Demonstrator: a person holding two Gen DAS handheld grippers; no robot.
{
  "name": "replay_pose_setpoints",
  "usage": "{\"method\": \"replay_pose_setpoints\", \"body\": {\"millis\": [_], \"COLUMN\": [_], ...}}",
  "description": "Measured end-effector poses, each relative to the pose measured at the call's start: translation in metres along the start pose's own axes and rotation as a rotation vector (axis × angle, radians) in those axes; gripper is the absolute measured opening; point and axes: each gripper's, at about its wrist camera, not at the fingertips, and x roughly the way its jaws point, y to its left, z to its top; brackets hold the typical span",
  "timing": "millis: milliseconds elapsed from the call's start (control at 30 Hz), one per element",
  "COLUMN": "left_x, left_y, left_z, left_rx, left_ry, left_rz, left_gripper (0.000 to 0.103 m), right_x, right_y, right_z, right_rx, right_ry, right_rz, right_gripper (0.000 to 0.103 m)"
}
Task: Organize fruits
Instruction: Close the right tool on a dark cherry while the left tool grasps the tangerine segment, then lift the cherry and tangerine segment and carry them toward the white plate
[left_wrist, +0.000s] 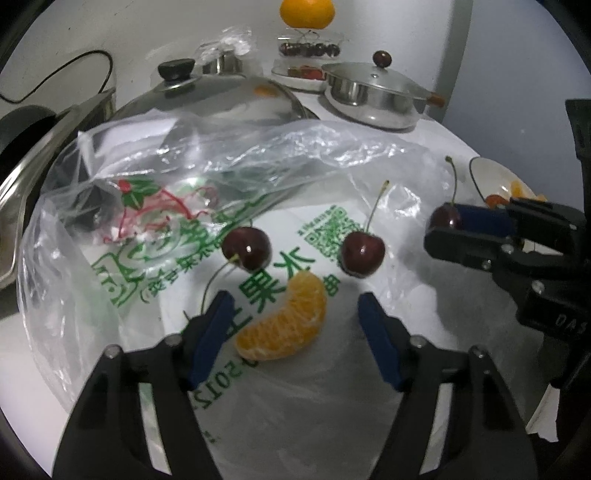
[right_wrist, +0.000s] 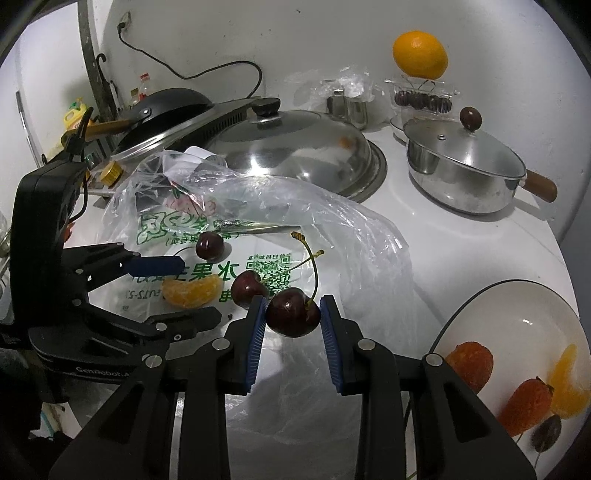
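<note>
Right gripper (right_wrist: 293, 314) clenched on a cherry (right_wrist: 293, 312); left gripper (left_wrist: 291, 317) stood released around an orange segment (left_wrist: 282, 323).

The right jaws pinched the cherry off the worktop (right_wrist: 424, 229), presumably bound for the plate (right_wrist: 517, 314) beside it, where lychees and a segment already lay. The left jaws straddled the orange segment without touching it, seemingly lined up to take it next. Two more cherries (left_wrist: 246, 248) rested on the plastic bag (left_wrist: 258, 155) (green Chinese print and a QR code, not readable); the left gripper's body read "GenRobot".
</note>
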Motion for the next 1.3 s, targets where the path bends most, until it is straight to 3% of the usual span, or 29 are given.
{"method": "replay_pose_setpoints", "body": {"millis": [400, 700, 767, 867, 1300], "left_x": [-0.005, -0.006, -0.005, -0.006, -0.015], "left_y": [-0.009, -0.006, -0.006, -0.007, 0.001], "left_z": [-0.005, -0.005, -0.005, -0.006, -0.006], "left_rx": [0.075, 0.116, 0.121, 0.124, 0.094], "left_ry": [-0.001, -0.012, -0.012, -0.016, -0.038], "left_rz": [0.034, 0.036, 0.021, 0.017, -0.019], "left_gripper": [0.043, 0.041, 0.032, 0.030, 0.026], "right_x": [0.000, 0.002, 0.003, 0.004, -0.002], "right_y": [0.000, -0.001, -0.001, -0.001, 0.005], "right_z": [0.000, 0.000, 0.000, 0.000, 0.006], "right_rx": [-0.001, 0.001, 0.002, 0.003, -0.009], "right_ry": [0.004, 0.005, 0.005, 0.008, -0.002], "right_rz": [-0.001, -0.004, -0.006, -0.009, -0.028], "right_gripper": [0.032, 0.032, 0.032, 0.032, 0.032]}}
